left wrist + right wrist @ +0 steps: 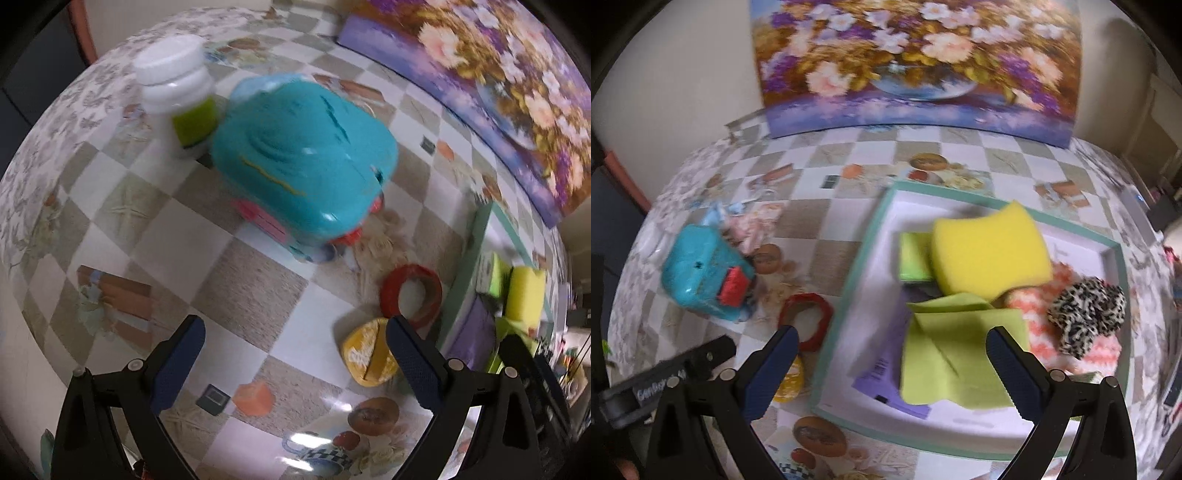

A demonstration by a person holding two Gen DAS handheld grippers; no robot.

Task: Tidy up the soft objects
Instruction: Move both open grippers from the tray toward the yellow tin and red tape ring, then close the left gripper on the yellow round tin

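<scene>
A: Both grippers empty?
B: Yes. The left gripper (295, 354) and the right gripper (892, 354) each hang with fingers spread wide, gripping nothing.
A: And the soft things?
B: Sponge (990, 251), green cloth (956, 354) and spotted scrunchie (1086, 314) lie in the tray (849, 295), centre-right of the right view.
A: What's left outside?
B: Only hard items, I'd judge — teal toy (303, 155), red ring (412, 295), bottle (177, 96). Best check the blurred scraps by the toy before closing on anything.

Both wrist views look down, close over table (258, 306); share teal toy (306, 162) (left view nearer).
</scene>
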